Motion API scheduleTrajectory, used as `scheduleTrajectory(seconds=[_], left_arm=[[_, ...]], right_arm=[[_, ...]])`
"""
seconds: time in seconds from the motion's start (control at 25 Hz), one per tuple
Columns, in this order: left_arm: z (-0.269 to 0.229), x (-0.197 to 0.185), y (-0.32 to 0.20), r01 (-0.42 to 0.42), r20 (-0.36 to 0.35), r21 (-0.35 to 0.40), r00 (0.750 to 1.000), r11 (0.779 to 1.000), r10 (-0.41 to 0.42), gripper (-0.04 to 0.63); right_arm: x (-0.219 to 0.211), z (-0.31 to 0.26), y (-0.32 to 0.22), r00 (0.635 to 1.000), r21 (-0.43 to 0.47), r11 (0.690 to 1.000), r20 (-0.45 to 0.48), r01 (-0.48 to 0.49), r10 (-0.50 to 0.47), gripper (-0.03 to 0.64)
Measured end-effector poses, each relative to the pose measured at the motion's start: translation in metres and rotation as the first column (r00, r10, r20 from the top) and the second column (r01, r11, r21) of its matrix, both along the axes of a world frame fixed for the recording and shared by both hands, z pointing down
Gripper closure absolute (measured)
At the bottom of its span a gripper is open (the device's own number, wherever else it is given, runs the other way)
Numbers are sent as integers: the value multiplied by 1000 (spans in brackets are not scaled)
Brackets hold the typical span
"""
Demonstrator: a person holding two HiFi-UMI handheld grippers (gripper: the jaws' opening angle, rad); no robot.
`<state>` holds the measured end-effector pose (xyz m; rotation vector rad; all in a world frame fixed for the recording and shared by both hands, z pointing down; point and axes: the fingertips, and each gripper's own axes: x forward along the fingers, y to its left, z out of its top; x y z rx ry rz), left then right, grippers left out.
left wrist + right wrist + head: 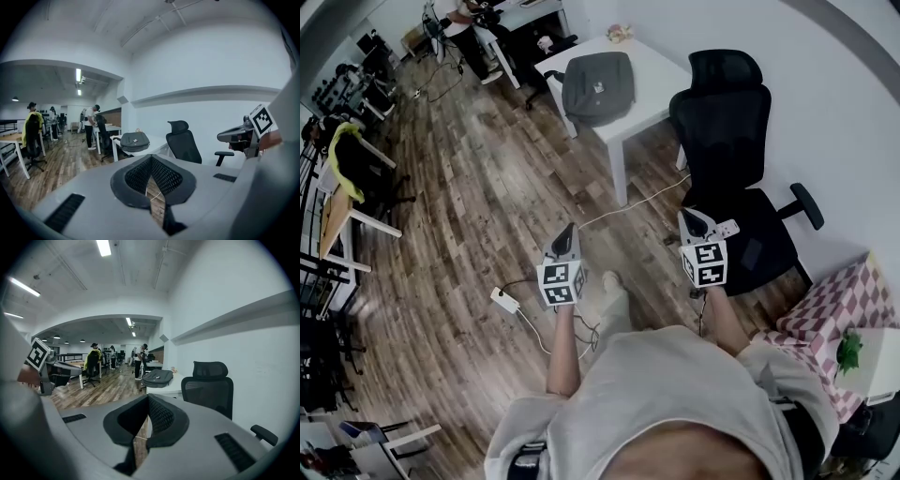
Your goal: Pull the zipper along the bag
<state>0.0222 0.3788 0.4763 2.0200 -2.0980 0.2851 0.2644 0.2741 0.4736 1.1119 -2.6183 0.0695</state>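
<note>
The gray bag lies flat on a white table, close to the table corner that points at the person. A black office chair stands just beside that table. Both grippers are well apart from the bag, held up over the wood floor. The left gripper has its jaws pressed together with nothing between them. The right gripper is closed the same way and holds nothing. Only the head view shows the floor under the grippers. There a white power strip lies with its cord, and a pink checked cloth lies at the right. The left gripper view looks past its closed tips to the bag and the chair, and it catches the right gripper at its right edge. The right gripper view shows the bag too, plus bright ceiling lights that the head view cannot see.
</note>
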Motion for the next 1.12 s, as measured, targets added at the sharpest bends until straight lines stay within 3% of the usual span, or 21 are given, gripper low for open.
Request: scheduleTrajectory(seconds=[0.76,1.12], left_arm=[[-9,-127,-221,-189,-24,25,982,982,190,569],[3,-155,-285,-259,-28,1,966,966,258,569]], right_arm=[[-122,-10,-168,988,14,989,-53,-146,147,603],[-153,7,-213,979,-19,982,-80,-190,188,603]])
